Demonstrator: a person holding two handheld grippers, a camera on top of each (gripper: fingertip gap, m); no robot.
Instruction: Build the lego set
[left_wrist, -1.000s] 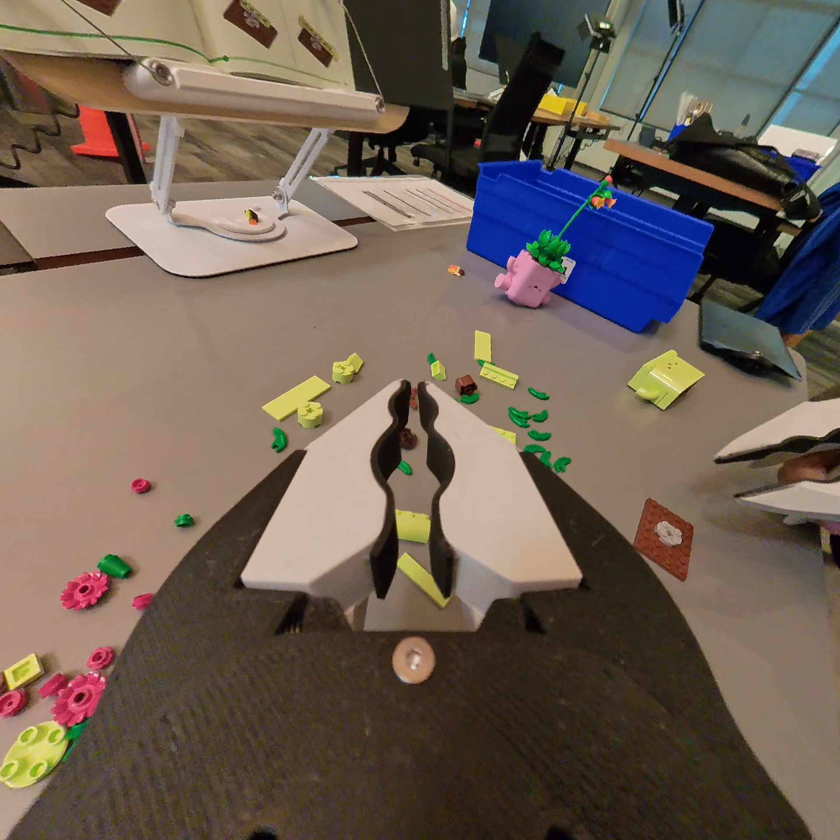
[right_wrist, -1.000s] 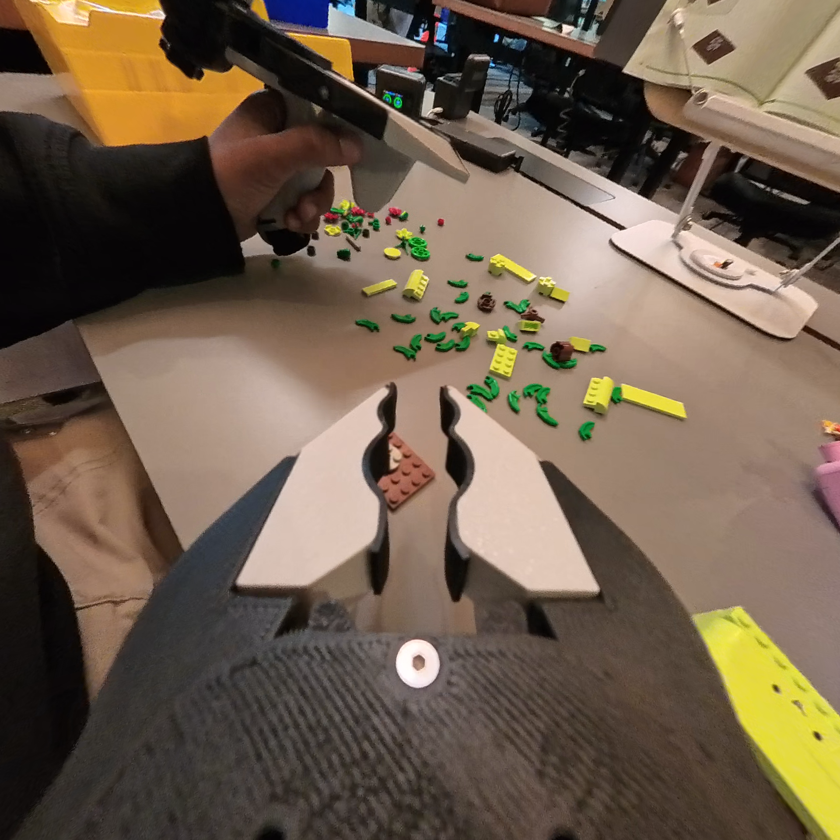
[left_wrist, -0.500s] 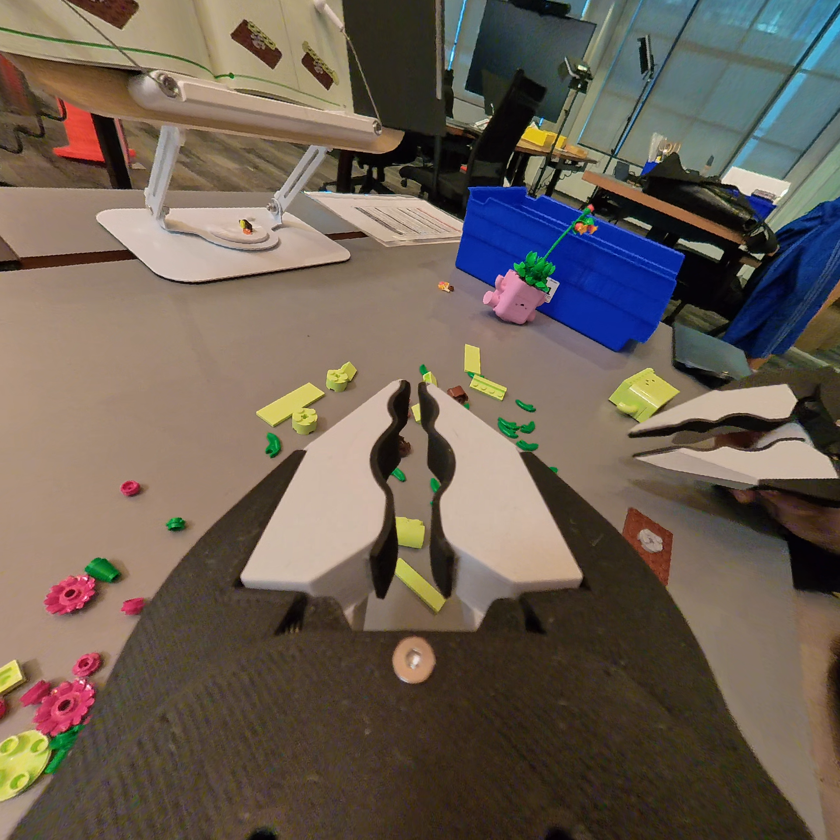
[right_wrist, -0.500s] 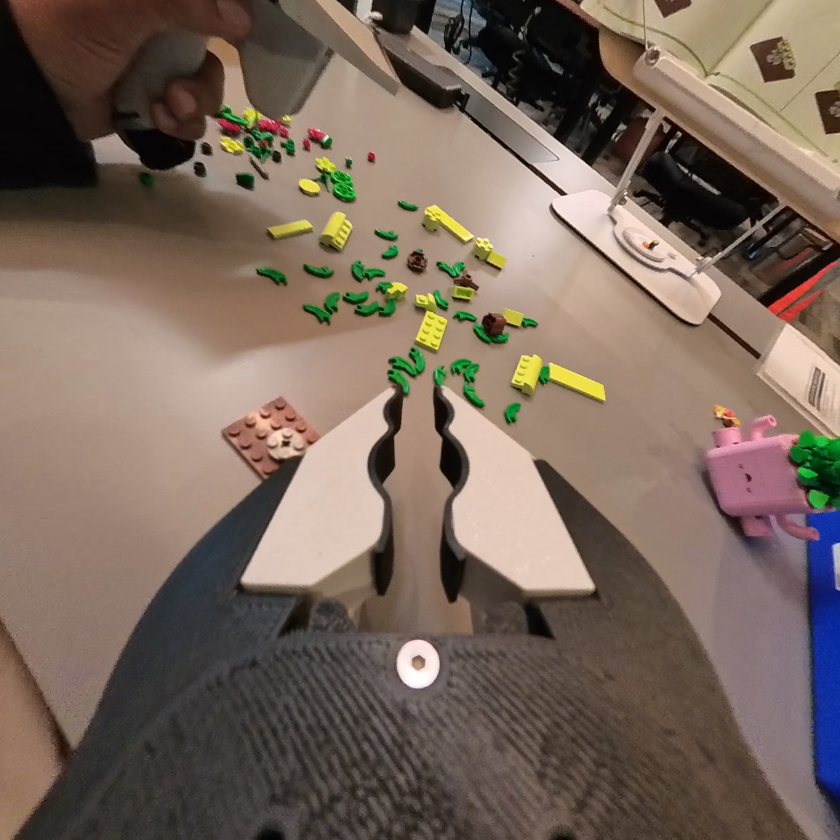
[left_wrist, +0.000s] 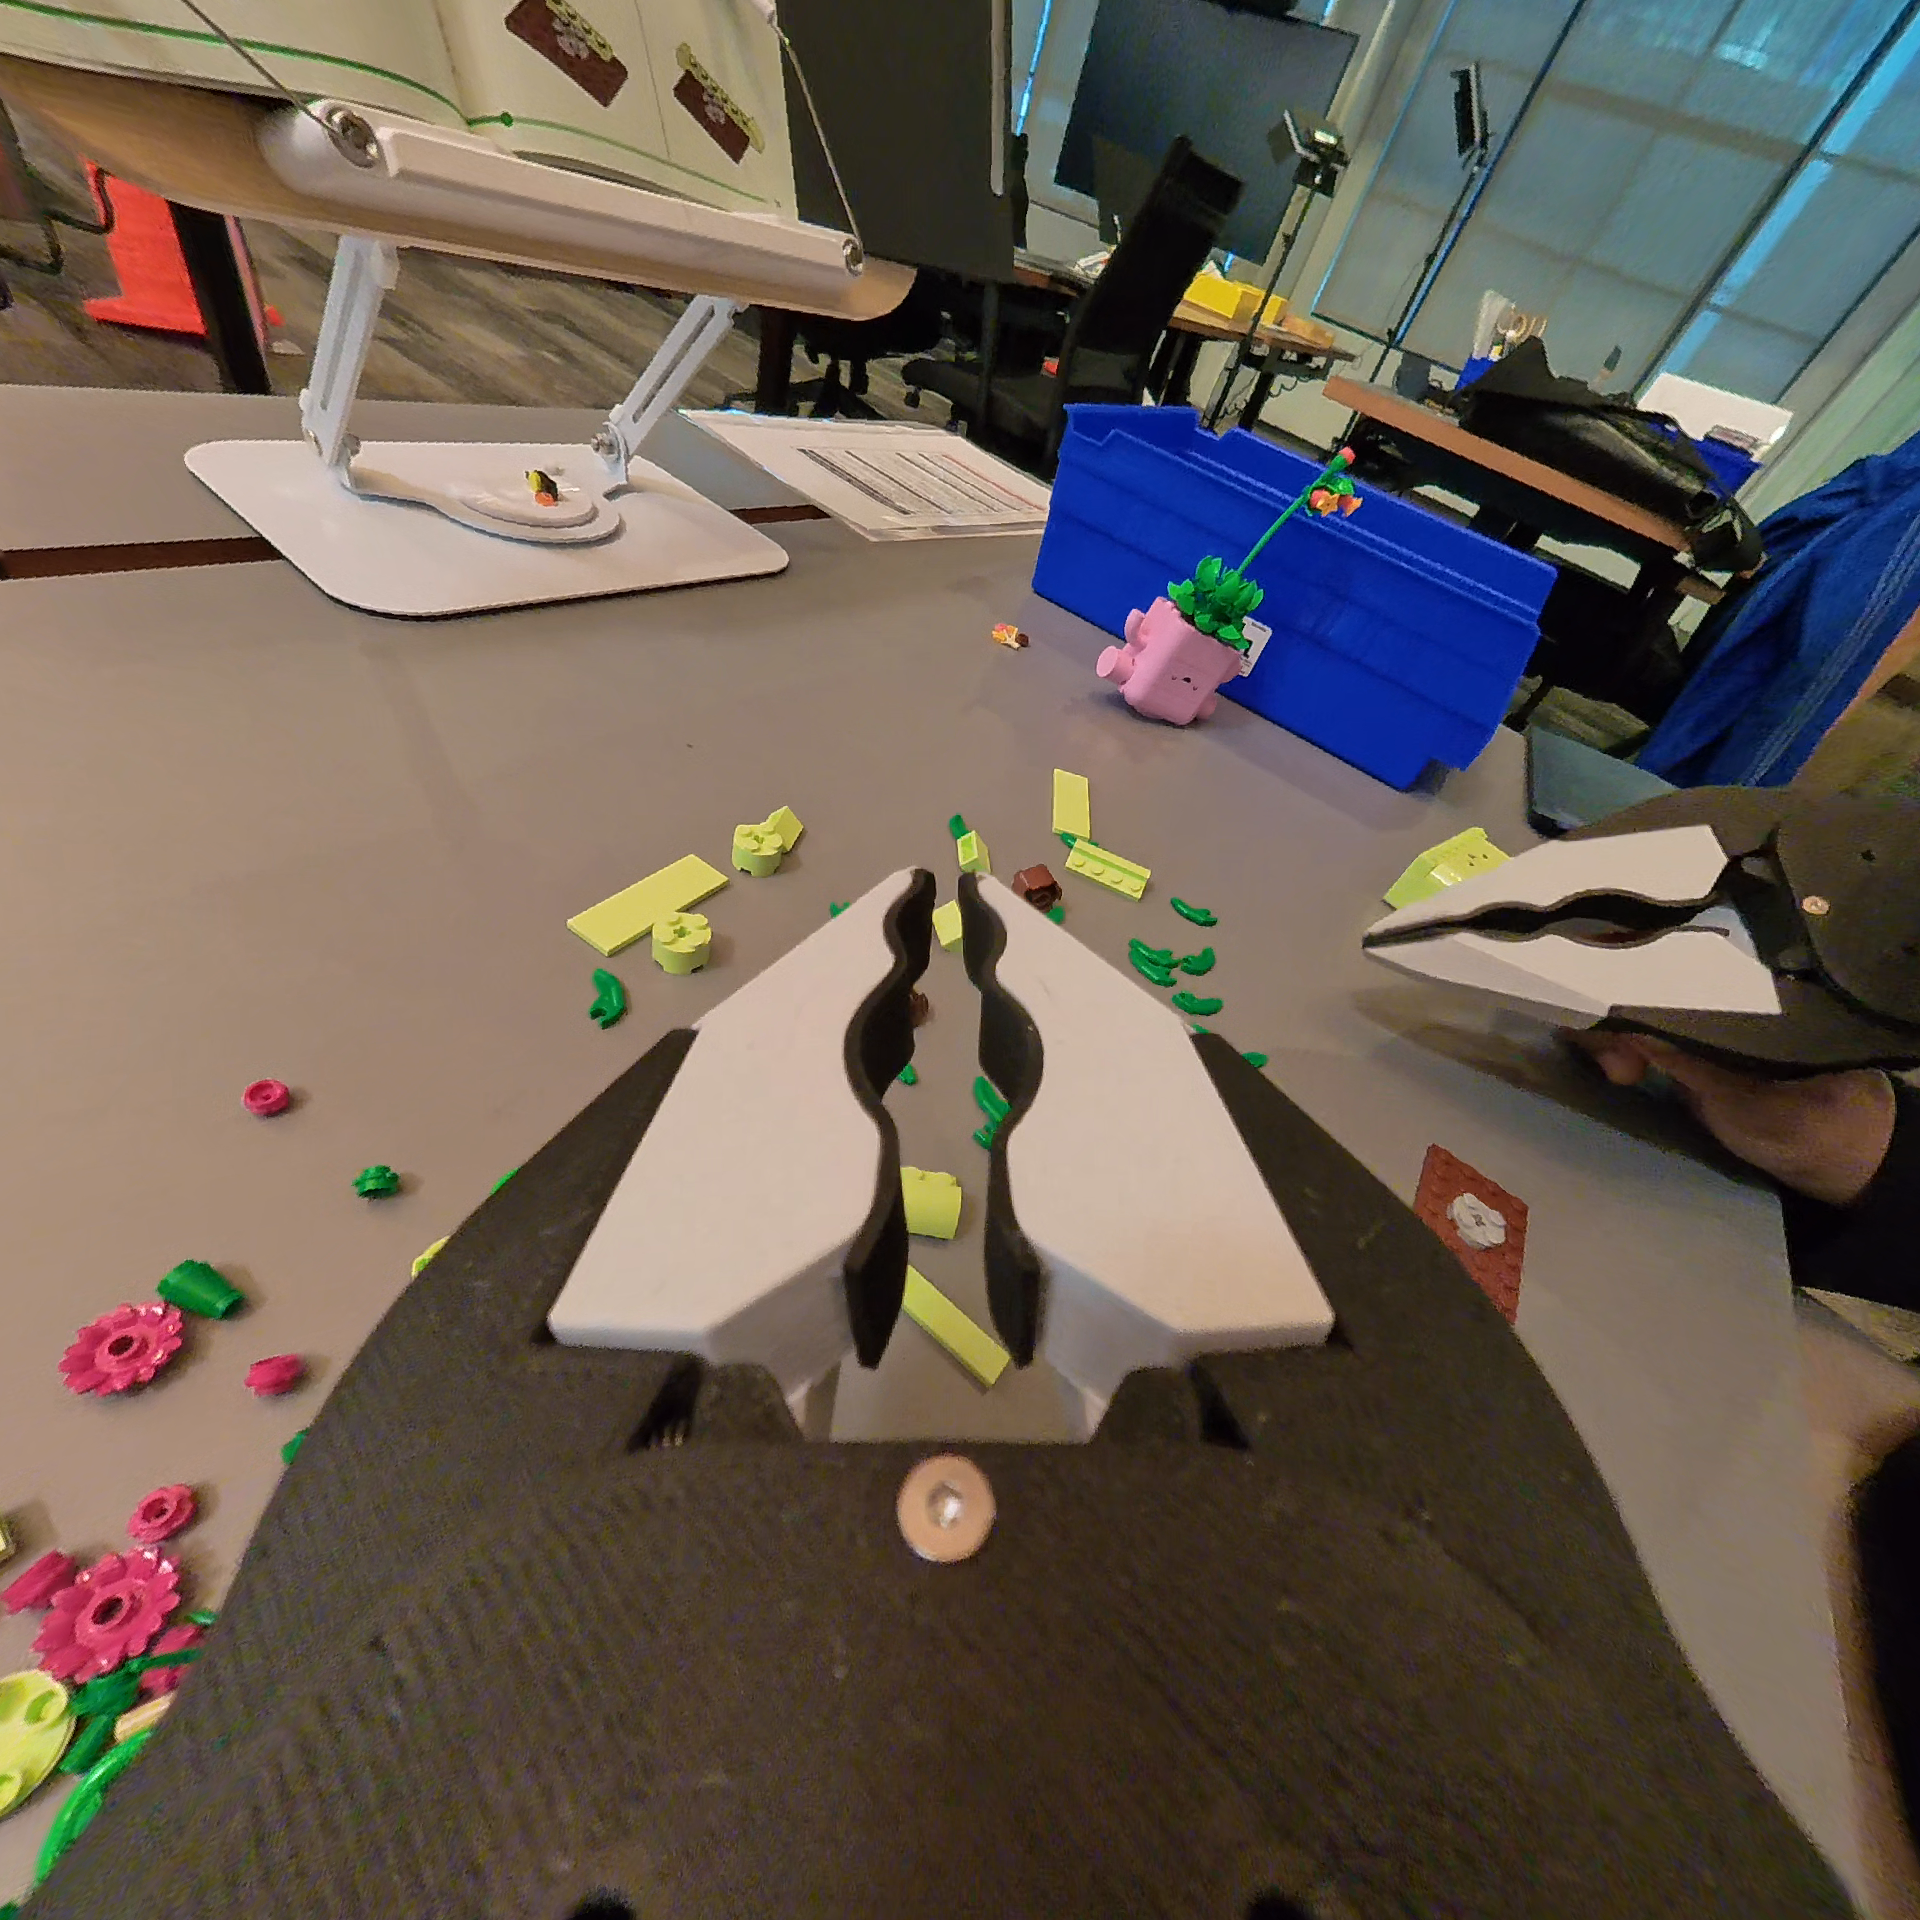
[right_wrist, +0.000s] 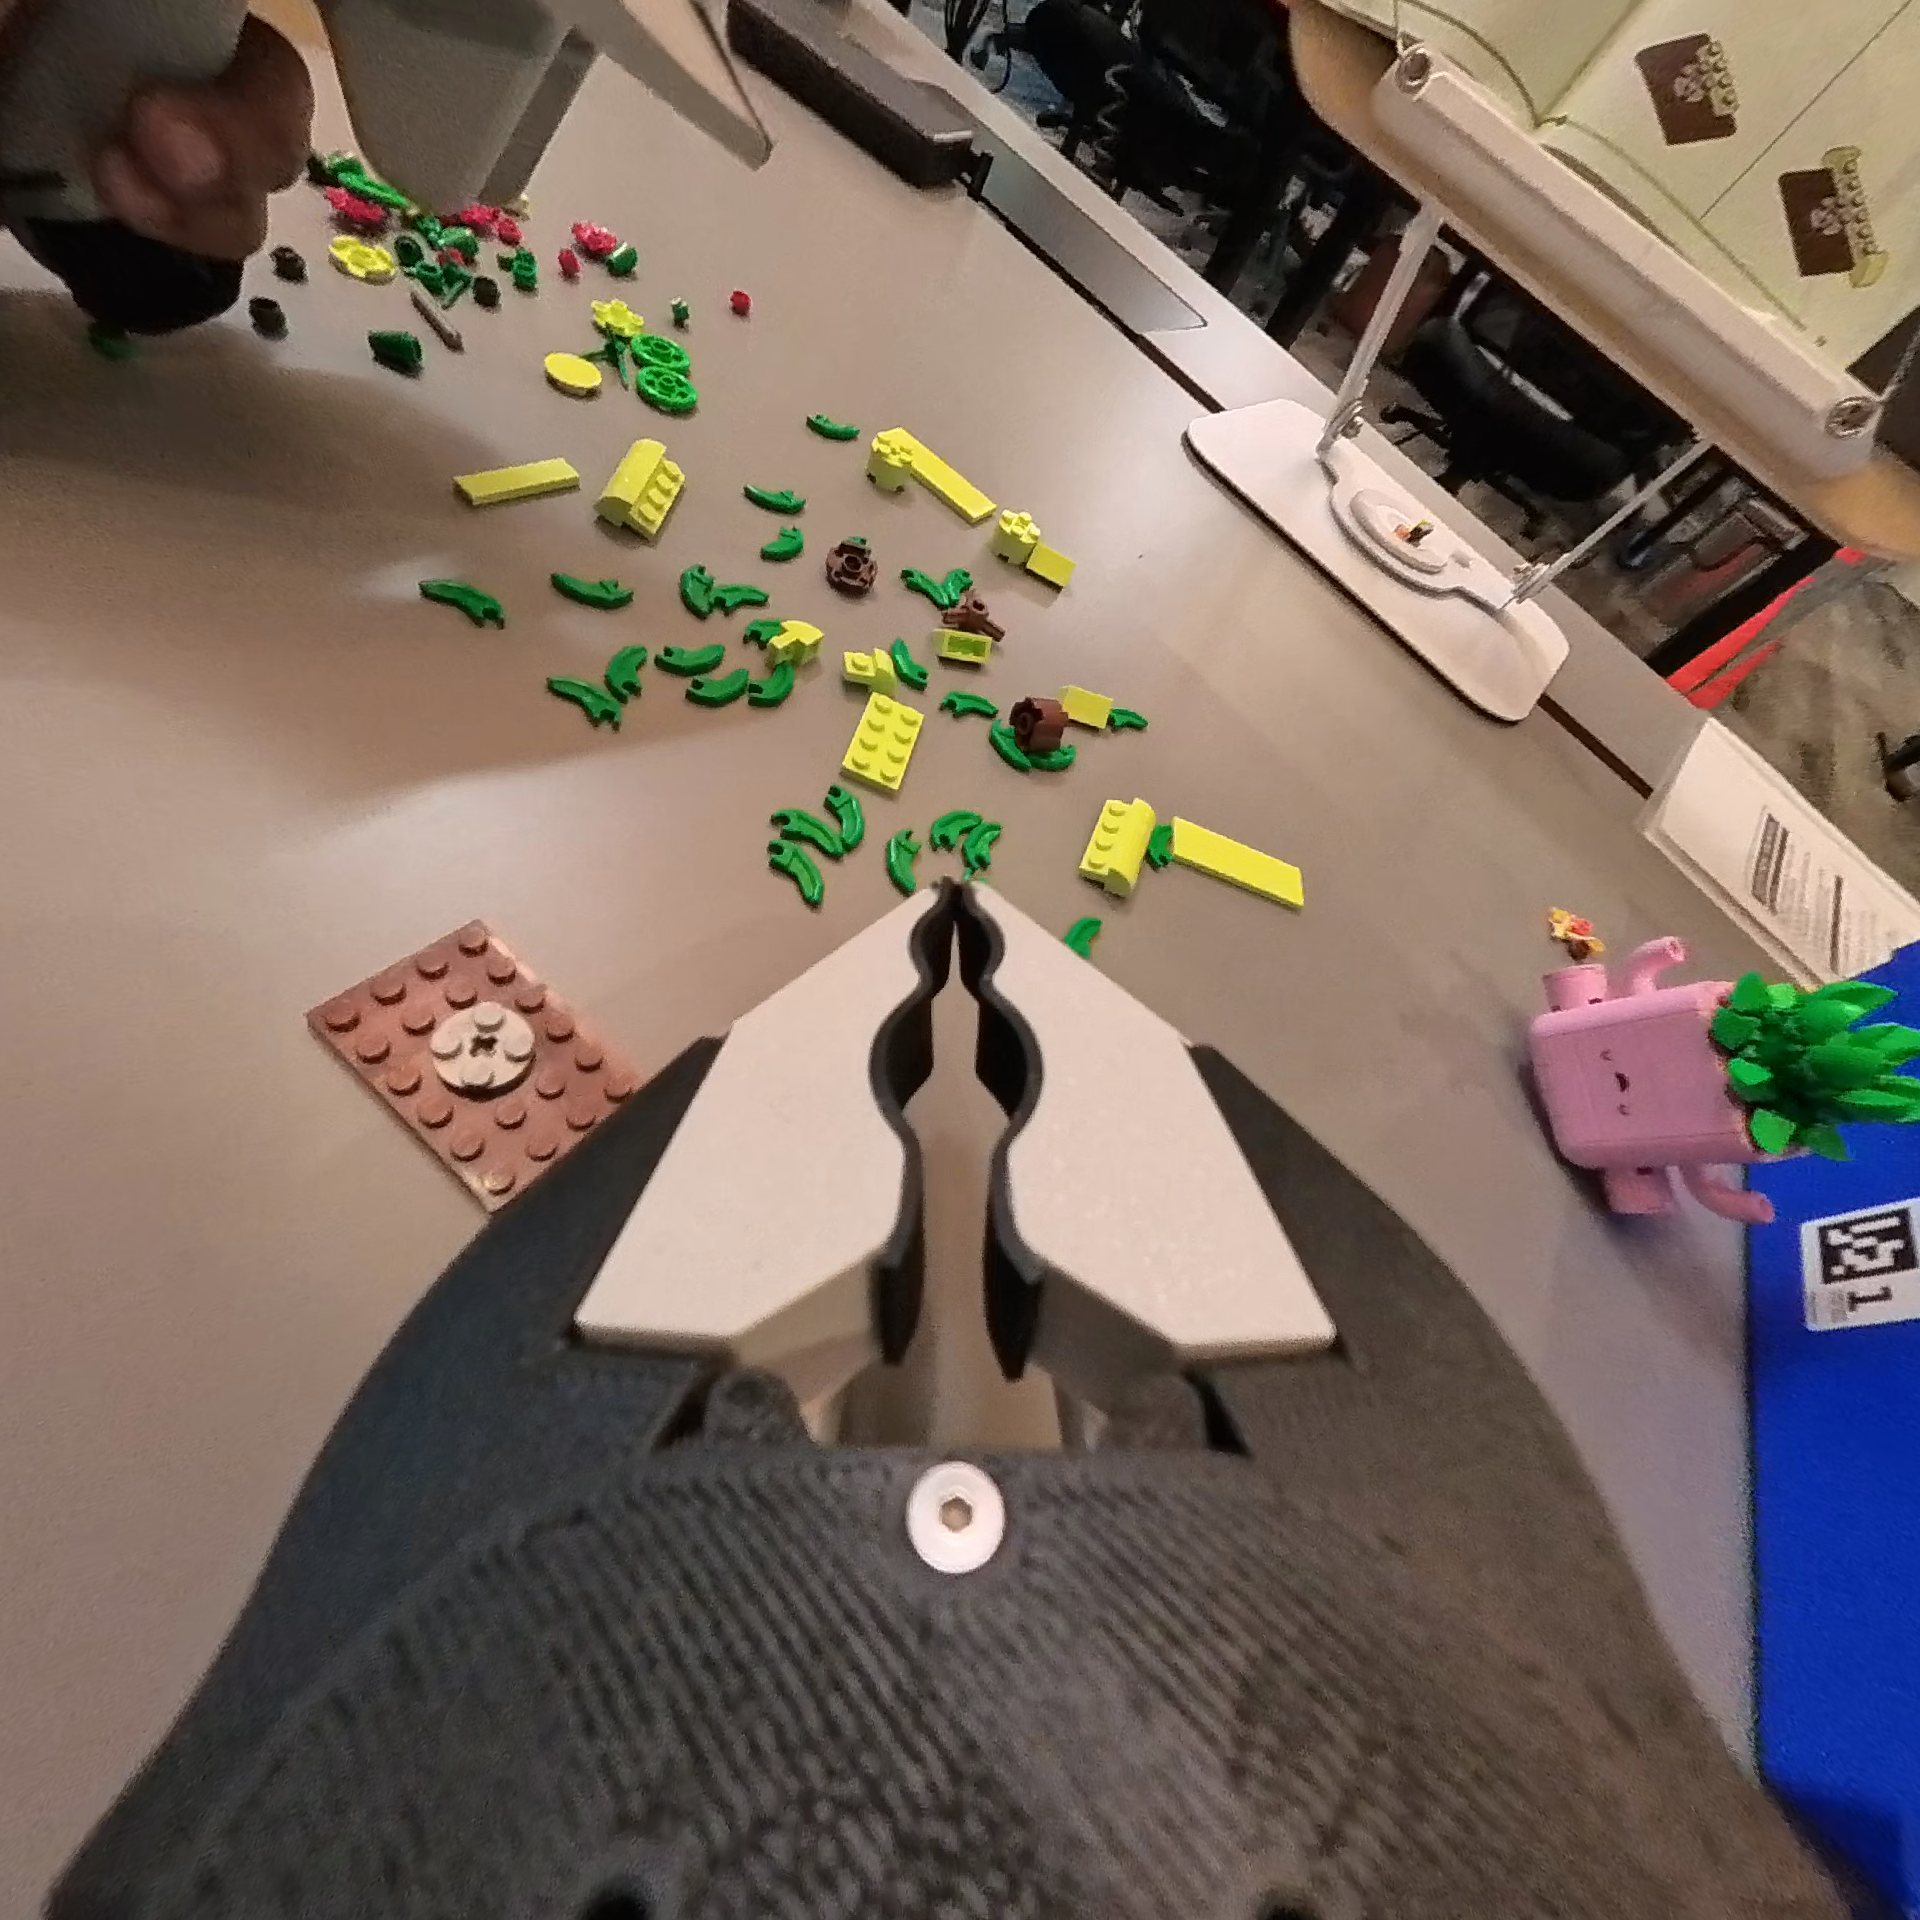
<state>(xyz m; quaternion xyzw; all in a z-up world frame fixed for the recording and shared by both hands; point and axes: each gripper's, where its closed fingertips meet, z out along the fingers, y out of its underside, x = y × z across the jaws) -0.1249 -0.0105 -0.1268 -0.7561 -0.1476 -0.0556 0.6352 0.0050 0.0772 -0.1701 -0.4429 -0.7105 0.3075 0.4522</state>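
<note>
Loose lego pieces lie across the grey table (left_wrist: 416, 779): lime plates (right_wrist: 883, 740), green leaves (right_wrist: 821, 831) and pink flowers (left_wrist: 120, 1345). A brown plate (right_wrist: 468, 1060) with a grey round piece lies flat to the left of my right gripper; it also shows in the left wrist view (left_wrist: 1470, 1226). My right gripper (right_wrist: 954, 894) is shut with its tips touching and nothing between them, just short of the leaves; the left wrist view shows it too (left_wrist: 1371, 938). My left gripper (left_wrist: 945, 888) is closed to a thin slit and empty, above lime pieces.
A built pink pot with a green plant (left_wrist: 1174, 665) stands in front of a blue bin (left_wrist: 1299, 603). A white book stand (left_wrist: 478, 530) holds the open manual at the back. A lime sub-build (left_wrist: 1444, 868) lies behind the right gripper. A hand holds the left gripper (right_wrist: 665, 83). From my right tips it is roughly 9 centimeters to the brown plate (right_wrist: 468, 1060); from my left, 20 centimeters. The left camera catches it too, in the left wrist view (left_wrist: 1487, 1225).
My right gripper moved off the brown plate toward the green leaves, and its jaws closed with nothing between them. The plate stayed on the table. The left gripper barely moved.
</note>
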